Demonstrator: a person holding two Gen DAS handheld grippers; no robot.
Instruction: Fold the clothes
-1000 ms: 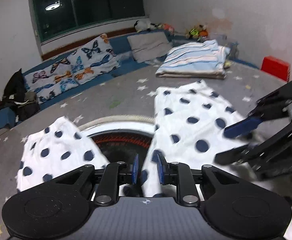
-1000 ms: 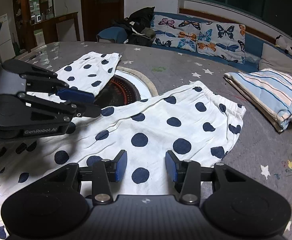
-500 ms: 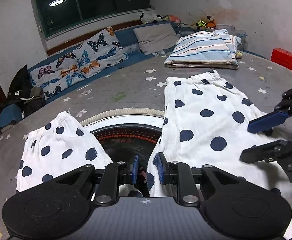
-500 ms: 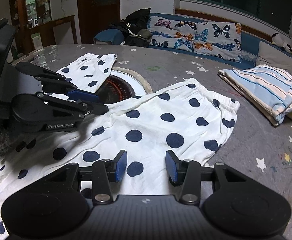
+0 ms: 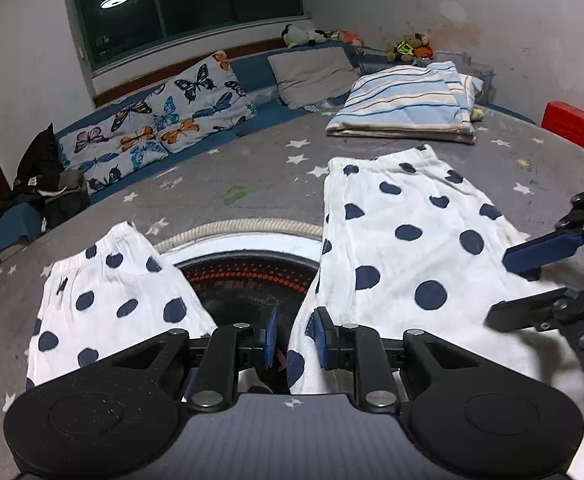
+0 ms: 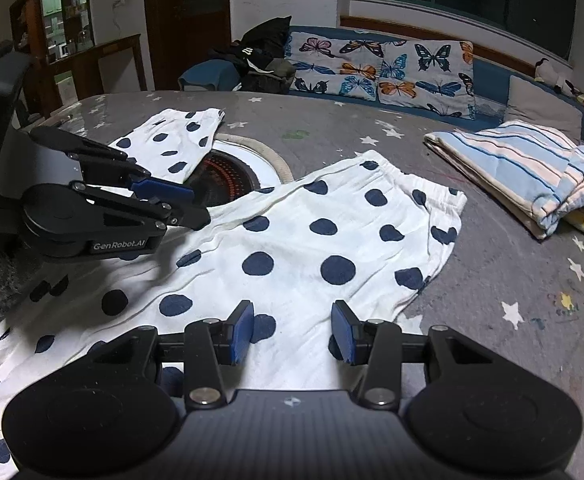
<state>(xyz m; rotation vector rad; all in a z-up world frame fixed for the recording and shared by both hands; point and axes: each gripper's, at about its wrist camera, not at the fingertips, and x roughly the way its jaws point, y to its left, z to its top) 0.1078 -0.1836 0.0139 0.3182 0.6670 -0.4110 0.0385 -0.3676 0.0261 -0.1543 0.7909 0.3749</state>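
Polka-dot trousers [image 6: 292, 248] sprawl flat across the grey worktop [image 6: 492, 320]: light, limp cotton. Left tongs [image 5: 292, 336] narrow around the inner-leg edge; right tongs [image 6: 292, 330] gape wide. Best hold: cuffs.

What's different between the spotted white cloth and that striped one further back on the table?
The polka-dot garment is white with dark blue dots; the striped cloth has blue and pale bands. The polka-dot garment lies spread out in one layer, its two legs apart, while the striped cloth is folded into a thick stack. Both rest on the grey starred table.
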